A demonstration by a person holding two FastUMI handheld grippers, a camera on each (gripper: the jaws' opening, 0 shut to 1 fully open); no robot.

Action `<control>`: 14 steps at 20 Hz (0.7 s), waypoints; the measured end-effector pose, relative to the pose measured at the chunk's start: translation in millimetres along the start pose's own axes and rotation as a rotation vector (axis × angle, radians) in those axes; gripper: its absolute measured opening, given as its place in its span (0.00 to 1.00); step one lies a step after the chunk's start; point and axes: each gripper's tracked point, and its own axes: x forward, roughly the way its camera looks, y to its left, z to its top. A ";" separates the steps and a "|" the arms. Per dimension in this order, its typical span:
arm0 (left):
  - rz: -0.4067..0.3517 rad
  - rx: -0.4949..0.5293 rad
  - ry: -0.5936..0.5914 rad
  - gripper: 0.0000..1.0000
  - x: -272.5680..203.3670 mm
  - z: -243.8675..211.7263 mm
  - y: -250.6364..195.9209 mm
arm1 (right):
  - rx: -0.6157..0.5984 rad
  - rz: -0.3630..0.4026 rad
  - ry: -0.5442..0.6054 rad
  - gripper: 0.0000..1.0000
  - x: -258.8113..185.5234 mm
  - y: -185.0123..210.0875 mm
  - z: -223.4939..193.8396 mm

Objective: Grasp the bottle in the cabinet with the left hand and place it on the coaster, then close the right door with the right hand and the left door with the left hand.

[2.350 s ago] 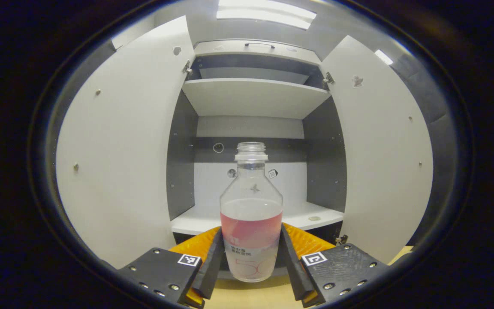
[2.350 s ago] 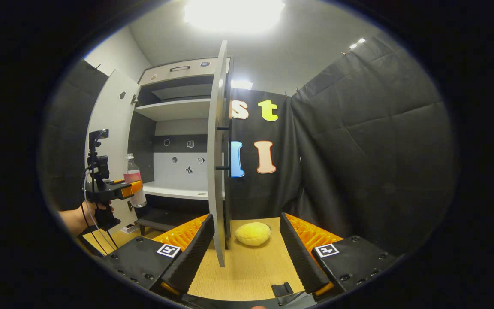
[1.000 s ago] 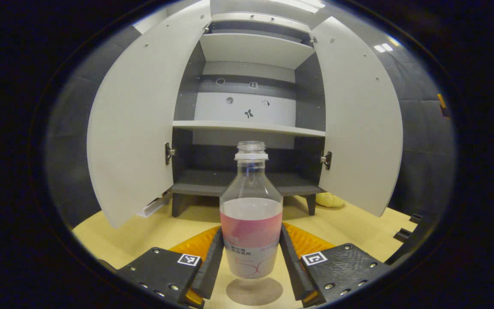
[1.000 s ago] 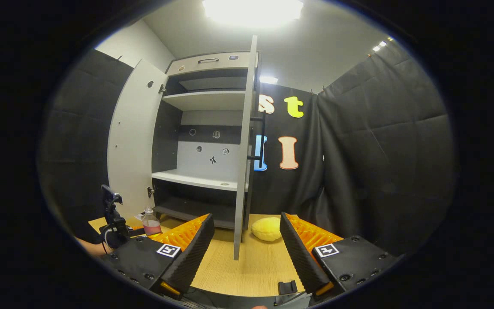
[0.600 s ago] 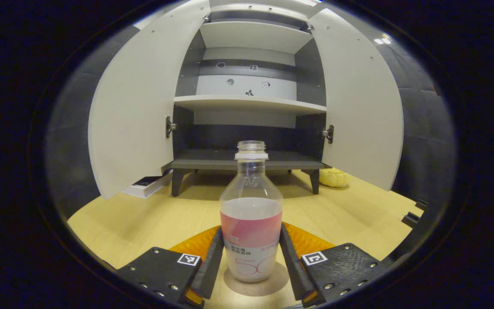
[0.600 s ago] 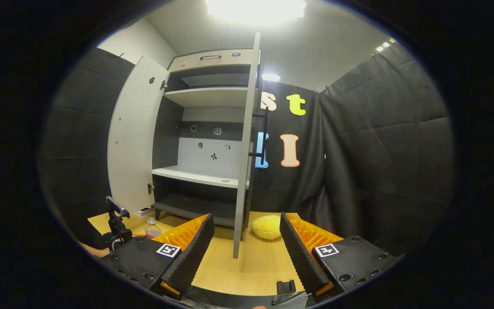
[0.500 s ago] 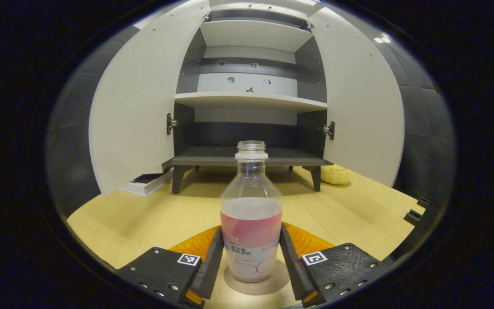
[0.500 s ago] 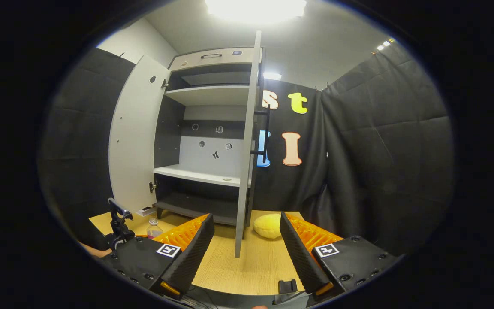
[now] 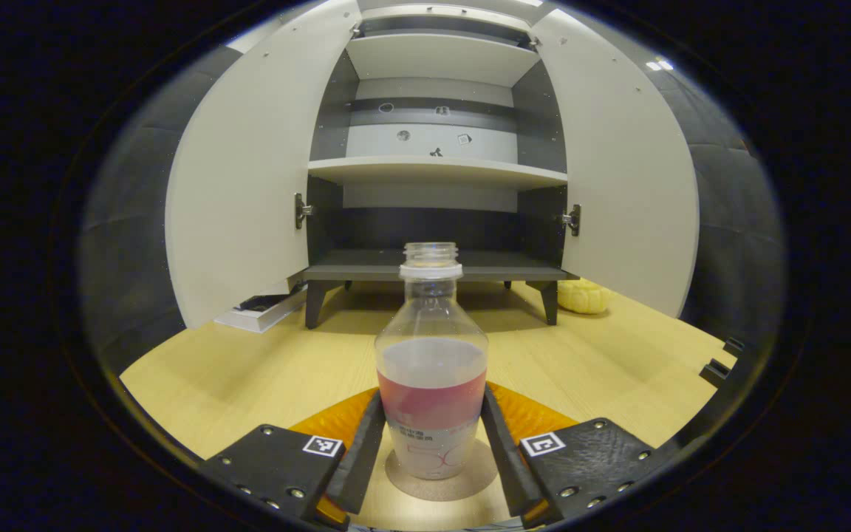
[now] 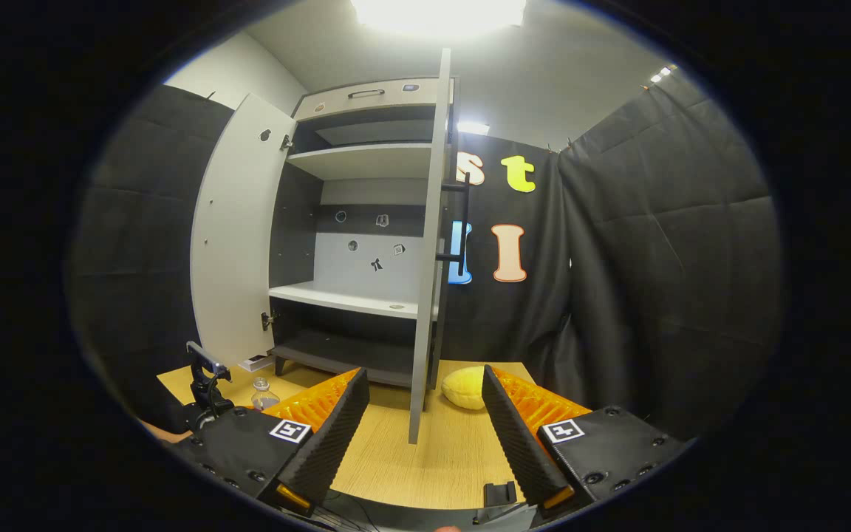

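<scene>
Between my left claw's (image 9: 431, 395) two fingers the bottle (image 9: 431, 369) stands upright on the coaster (image 9: 462, 484), a round brown disc lying flat on the table (image 9: 248, 377). Both fingers (image 9: 363, 458) lie along the bottle's lower sides at its label, but I cannot tell whether they press on it or only rest beside it. The bottle is clear and uncapped, with pink liquid up to about half its height.

Beyond it the cabinet (image 9: 433, 273) stands on short legs with both doors wide open. The left door (image 9: 241, 177) and the right door (image 9: 625, 170) swing out toward me on either side, and the shelf (image 9: 436, 171) between them is bare. A flat white box (image 9: 259, 312) lies on the table under the left door, and a yellow lump (image 9: 584, 295) sits by the cabinet's right leg.

My right claw (image 10: 423, 377) hangs well apart from all this, its fingers spread wide with nothing between them. Past them, in the right gripper view, I see the right door (image 10: 429, 244) edge-on, the yellow lump (image 10: 462, 388) just beside its foot, and, low at the left, my left claw (image 10: 204, 399) beside the bottle (image 10: 263, 397).
</scene>
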 end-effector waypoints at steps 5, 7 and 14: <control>0.014 0.008 -0.028 0.96 -17.2 32.4 -2.2 | 0.037 -0.003 -0.036 0.98 5.5 -9.9 11.9; 0.022 -0.009 -0.054 0.89 -28.5 53.5 -0.4 | 0.053 -0.005 -0.056 0.98 9.3 -15.0 18.9; 0.111 -0.018 -0.203 0.89 -96.8 147.8 29.4 | 0.052 -0.021 -0.146 0.98 33.5 -36.7 55.8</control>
